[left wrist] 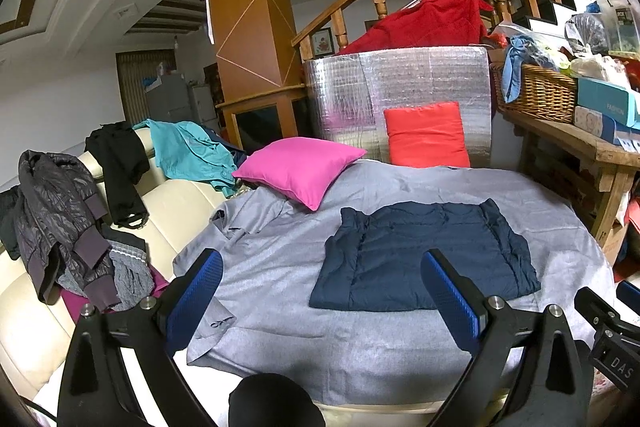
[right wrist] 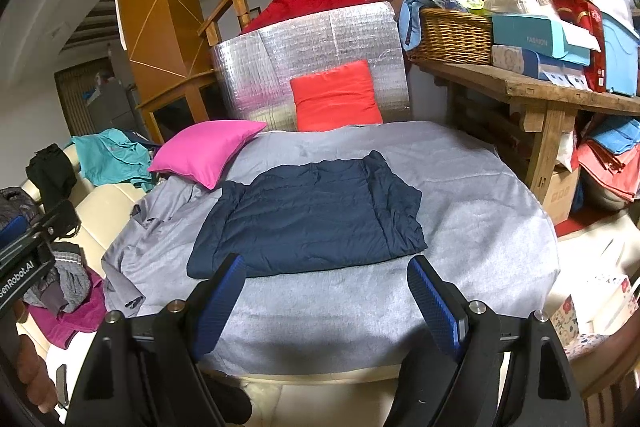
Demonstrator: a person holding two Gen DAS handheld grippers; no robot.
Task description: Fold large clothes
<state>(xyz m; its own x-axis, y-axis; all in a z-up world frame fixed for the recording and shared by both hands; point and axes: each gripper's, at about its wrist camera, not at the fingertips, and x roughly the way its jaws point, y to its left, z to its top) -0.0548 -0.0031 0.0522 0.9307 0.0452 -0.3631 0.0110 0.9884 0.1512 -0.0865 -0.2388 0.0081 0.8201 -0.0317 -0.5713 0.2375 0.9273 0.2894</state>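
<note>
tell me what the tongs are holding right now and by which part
Nothing is held. Both the left tongs and the right tongs stand open and empty above the grey sheet, short of the folded navy jacket.

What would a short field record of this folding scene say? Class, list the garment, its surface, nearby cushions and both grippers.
garment: navy jacket, folded into a flat rectangle
surface: grey cloth, jacket lying on it
cushions: pink cushion at the cloth's far left; red cushion propped behind
left gripper: open, empty
right gripper: open, empty, short of the jacket
</note>
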